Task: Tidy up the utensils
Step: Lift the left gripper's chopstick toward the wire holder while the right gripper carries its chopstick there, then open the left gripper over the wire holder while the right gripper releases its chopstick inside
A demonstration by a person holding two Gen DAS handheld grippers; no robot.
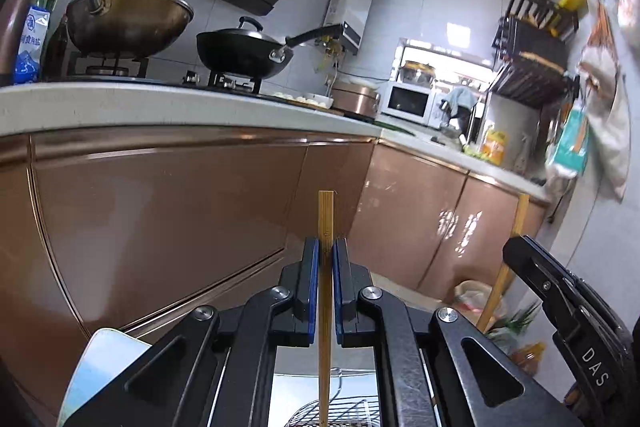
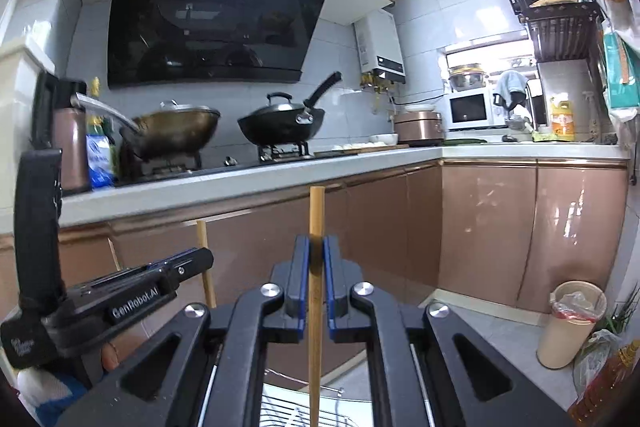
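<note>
My left gripper [image 1: 326, 247] is shut on a flat bamboo chopstick [image 1: 325, 215] that stands upright between its blue pads. In the right wrist view my right gripper [image 2: 316, 245] is shut on a round wooden chopstick [image 2: 316, 211], also upright. Each gripper shows in the other's view: the right one [image 1: 520, 247] at the lower right with its chopstick [image 1: 506, 259], the left one [image 2: 200, 257] at the lower left with its chopstick [image 2: 204, 251]. Both point at the copper cabinet doors [image 1: 180, 211] under the counter. A wire rack [image 2: 288, 413] lies low beneath the grippers.
The white counter [image 2: 240, 183] carries a brass wok [image 2: 176, 131] and a black lidded wok [image 2: 280, 123] on the stove, a rice cooker [image 2: 418, 127] and a microwave [image 2: 470, 109]. A lined bin [image 2: 572, 323] and bags stand on the floor at the right.
</note>
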